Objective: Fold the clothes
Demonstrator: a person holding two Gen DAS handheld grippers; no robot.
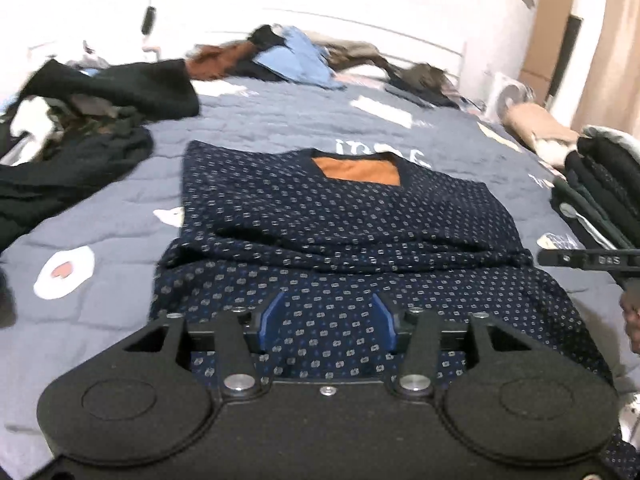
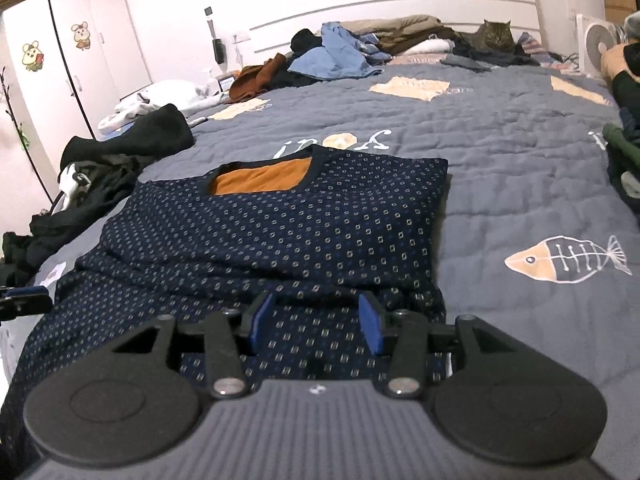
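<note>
A grey quilted bed [image 2: 500,184] is seen carrying loose heaps of clothes [image 2: 332,56] at its far end and left side, with a cat [image 2: 494,36] settled by the headboard. A navy dotted sweater [image 2: 280,224] is laid flat mid-bed, collar away, its sides apparently turned in and the lower part rumpled toward the near edge. A fold of the hem toward the collar is judged to be in hand; even lifting by both sides would be called for. The left gripper [image 1: 327,322] and right gripper [image 2: 314,322] are each held wide apart over the hem cloth, which lies between the blue pads [image 1: 273,316], unpinched.
</note>
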